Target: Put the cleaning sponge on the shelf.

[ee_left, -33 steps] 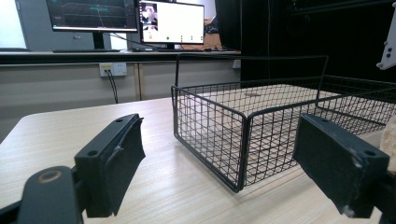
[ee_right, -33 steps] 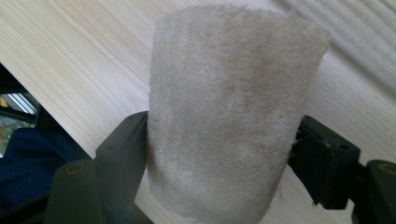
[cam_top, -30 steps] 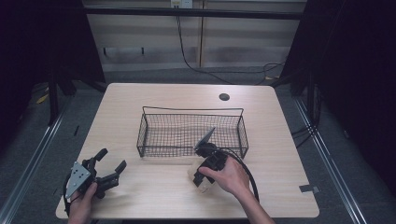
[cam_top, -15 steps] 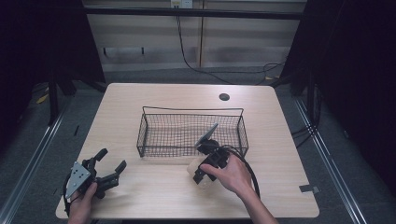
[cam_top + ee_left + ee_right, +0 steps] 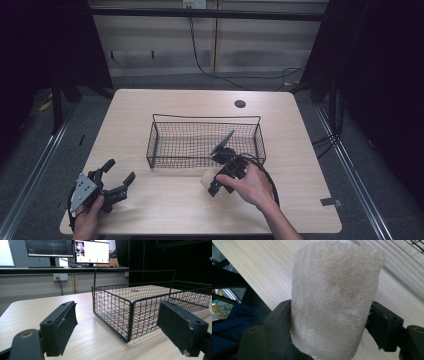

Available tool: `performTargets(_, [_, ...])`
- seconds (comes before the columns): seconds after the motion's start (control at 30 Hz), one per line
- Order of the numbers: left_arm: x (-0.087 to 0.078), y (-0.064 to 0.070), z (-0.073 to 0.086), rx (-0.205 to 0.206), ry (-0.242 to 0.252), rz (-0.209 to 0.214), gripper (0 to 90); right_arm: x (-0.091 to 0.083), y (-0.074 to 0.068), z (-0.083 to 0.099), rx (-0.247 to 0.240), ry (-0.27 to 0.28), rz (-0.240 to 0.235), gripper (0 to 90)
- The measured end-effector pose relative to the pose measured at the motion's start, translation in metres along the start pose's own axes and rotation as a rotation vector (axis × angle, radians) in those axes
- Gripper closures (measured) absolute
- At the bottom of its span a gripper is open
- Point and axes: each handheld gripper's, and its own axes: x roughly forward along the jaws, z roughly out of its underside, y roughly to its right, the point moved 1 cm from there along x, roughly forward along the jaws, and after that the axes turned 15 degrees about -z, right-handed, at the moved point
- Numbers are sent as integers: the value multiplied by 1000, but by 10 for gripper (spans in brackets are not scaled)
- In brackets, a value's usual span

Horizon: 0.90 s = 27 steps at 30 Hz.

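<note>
My right gripper [image 5: 329, 340] has its jaws pinching a loofah [image 5: 334, 300], and over the last second it has dipped a little toward me, holding the roll just above the desk [image 5: 165, 210], in front of the basket [image 5: 205, 120]. I judge the grasp secure, so the next move would be to lift it over the near rim. The loofah is a pale, stubby cylinder, fibrous and coarse, springy enough to give under the pads. The basket is thin black wire mesh, rectangular and open-topped, with nothing in it that I can see. My left gripper [image 5: 117, 178] has stayed put at the near left corner, jaws spread wide with nothing between them. The desk is smooth light woodgrain.
</note>
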Motion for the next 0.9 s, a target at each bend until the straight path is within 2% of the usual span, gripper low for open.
performTargets(0.3, [0,0,0,0,0,0,157,-6,-4,0,-12,9,-23,263])
performTargets(0.9, [0,0,0,0,0,0,157,-26,-14,-2,-32,5,-14,264])
